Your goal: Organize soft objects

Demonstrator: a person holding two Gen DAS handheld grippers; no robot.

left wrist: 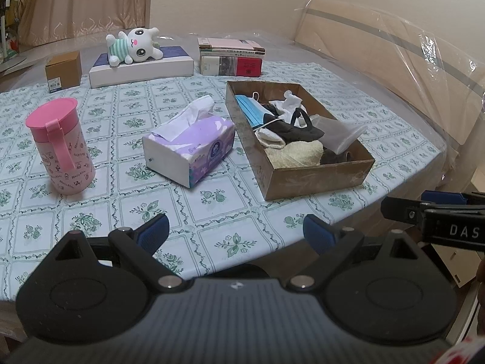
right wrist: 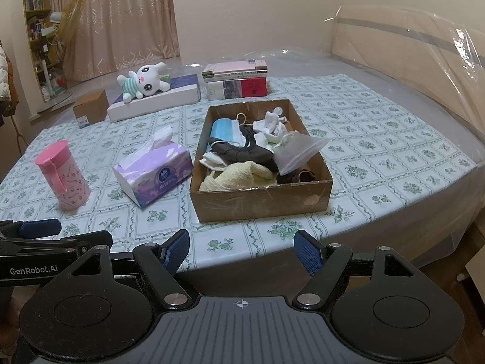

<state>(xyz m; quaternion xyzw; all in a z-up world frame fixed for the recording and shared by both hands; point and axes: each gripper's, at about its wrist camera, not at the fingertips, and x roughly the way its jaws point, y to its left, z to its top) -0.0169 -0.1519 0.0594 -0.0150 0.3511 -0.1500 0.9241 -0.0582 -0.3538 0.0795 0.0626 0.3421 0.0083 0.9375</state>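
Cardboard box (right wrist: 260,203) — soft items inside

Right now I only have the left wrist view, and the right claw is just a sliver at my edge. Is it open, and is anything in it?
Observer: In the right wrist view the right claw is open, its blue pads wide apart with nothing between them.
Operator: Is there anything on the box's near wall that I can't make out?
Observer: Yes. The cardboard box has a round pale patch near that wall's right end.
Operator: What's past the left edge of my picture?
Observer: A pale padded jacket hangs at the far left, beside the bookshelf.
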